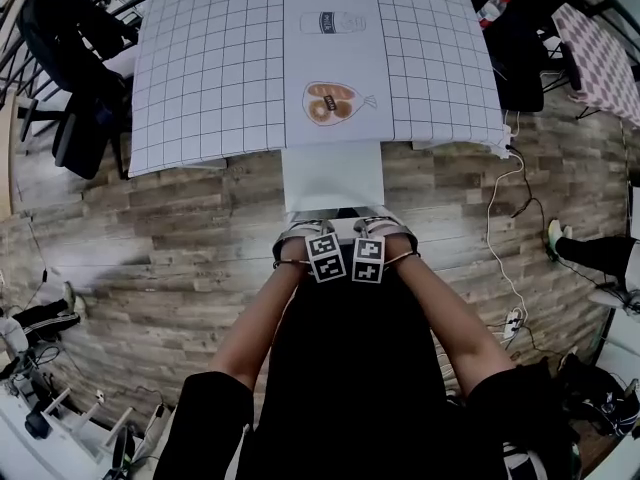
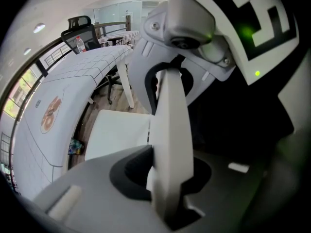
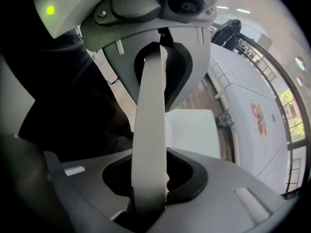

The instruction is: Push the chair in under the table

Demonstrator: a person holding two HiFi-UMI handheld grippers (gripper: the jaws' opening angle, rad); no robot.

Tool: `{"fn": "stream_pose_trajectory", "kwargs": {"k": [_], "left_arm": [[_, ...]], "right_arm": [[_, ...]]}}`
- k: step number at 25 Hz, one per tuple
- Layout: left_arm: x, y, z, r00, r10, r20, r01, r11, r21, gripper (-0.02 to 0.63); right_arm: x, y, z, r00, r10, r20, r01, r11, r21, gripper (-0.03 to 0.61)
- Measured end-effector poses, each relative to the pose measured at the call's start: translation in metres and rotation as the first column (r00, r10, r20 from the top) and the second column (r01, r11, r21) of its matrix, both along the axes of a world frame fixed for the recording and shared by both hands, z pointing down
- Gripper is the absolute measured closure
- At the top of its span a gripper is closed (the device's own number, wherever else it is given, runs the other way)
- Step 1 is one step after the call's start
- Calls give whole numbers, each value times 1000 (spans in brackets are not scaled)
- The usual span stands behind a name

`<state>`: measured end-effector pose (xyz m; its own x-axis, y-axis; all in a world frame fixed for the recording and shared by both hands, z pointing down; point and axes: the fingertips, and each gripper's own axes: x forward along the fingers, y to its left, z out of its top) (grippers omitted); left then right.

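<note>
A white chair stands in front of the table (image 1: pixel 220 68), which wears a white gridded cloth. Its seat (image 1: pixel 333 176) lies partly under the table's near edge. Both grippers point down on the top of the chair's backrest, side by side, the left gripper (image 1: pixel 322 243) beside the right gripper (image 1: pixel 370 245). In the left gripper view the white backrest edge (image 2: pixel 167 144) runs between the jaws, which are shut on it. The right gripper view shows the same edge (image 3: pixel 150 144) clamped the same way. The seat (image 2: pixel 116 135) shows beyond the backrest.
Black office chairs (image 1: pixel 70 78) stand at the table's left, another black chair (image 1: pixel 520 58) at its far right beside a water bottle (image 1: pixel 492 8). A white cable (image 1: pixel 500 228) runs over the wooden floor to a power strip (image 1: pixel 512 320). A person's foot (image 1: pixel 585 248) is at the right.
</note>
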<state>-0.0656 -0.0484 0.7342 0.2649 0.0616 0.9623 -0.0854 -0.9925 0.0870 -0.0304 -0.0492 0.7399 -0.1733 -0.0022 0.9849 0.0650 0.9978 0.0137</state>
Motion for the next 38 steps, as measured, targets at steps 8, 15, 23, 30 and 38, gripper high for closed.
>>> {"fn": "stream_pose_trajectory", "kwargs": {"k": [8, 15, 23, 30, 38], "left_arm": [[-1, -32, 1, 1000, -5, 1, 5, 1000, -11, 523], [0, -64, 2, 1000, -4, 5, 4, 1000, -12, 523], [-1, -97, 3, 1000, -10, 12, 10, 1000, -16, 522], [-4, -130, 3, 1000, -12, 20, 13, 1000, -16, 522], [-2, -160, 3, 999, -27, 23, 28, 999, -24, 520]], "right_arm": [[-1, -32, 1, 1000, 1, 2, -1, 1000, -1, 468], [0, -64, 2, 1000, 2, 5, -2, 1000, -7, 466], [0, -97, 2, 1000, 0, 2, 0, 1000, -11, 465], [-3, -129, 1, 1000, 7, 9, -6, 1000, -23, 457], [0, -159, 1, 1000, -8, 8, 8, 1000, -27, 457]]}}
